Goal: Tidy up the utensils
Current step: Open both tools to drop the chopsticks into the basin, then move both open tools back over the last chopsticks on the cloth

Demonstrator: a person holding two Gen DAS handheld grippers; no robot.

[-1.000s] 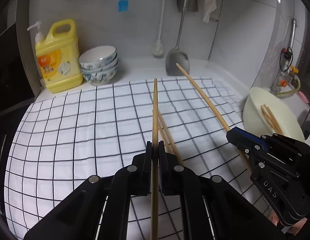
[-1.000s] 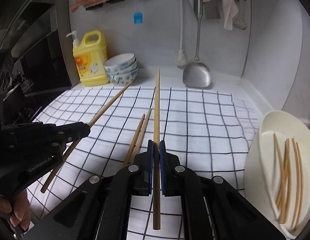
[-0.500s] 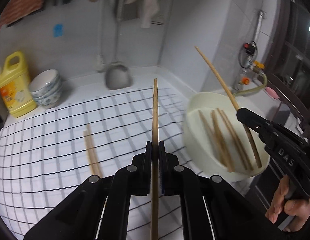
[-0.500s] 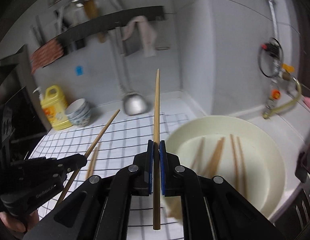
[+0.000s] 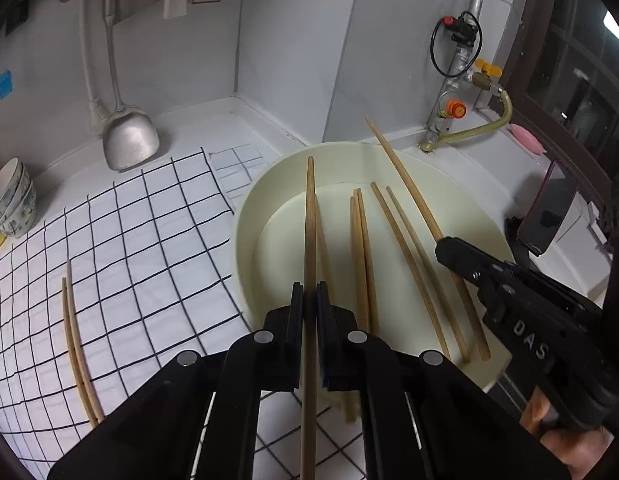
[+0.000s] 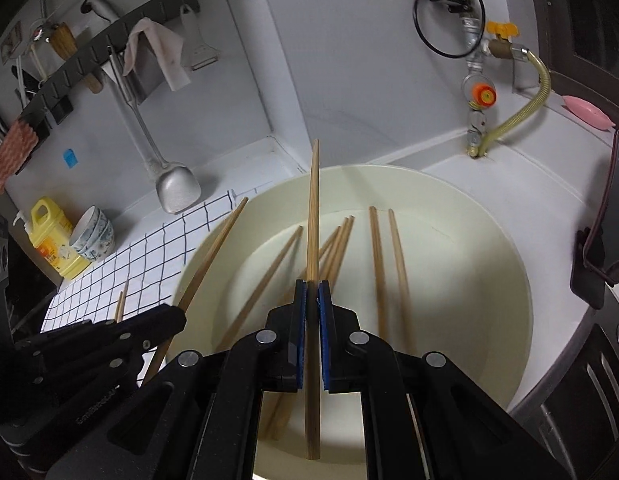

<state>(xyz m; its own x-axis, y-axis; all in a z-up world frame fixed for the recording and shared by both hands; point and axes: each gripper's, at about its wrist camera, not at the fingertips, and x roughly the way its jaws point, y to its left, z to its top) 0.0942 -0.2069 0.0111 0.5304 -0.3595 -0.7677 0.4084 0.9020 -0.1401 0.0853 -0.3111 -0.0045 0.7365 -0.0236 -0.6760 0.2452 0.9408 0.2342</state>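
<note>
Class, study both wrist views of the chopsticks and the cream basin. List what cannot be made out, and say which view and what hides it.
- Left wrist view: the near basin rim and the lower ends of the chopsticks lying in it, hidden behind the left gripper.
- Right wrist view: the chopsticks on the checked cloth; only their tips clear the left gripper's body.
- Right wrist view: the yellow detergent bottle label, too small to read.

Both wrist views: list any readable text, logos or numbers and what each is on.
"DAS": on the side of the right gripper, seen from the left wrist view.
Embossed lettering on the left gripper body: too faint to read.
Label on the yellow detergent bottle: too small and blurred to read.
Nothing else readable.
</note>
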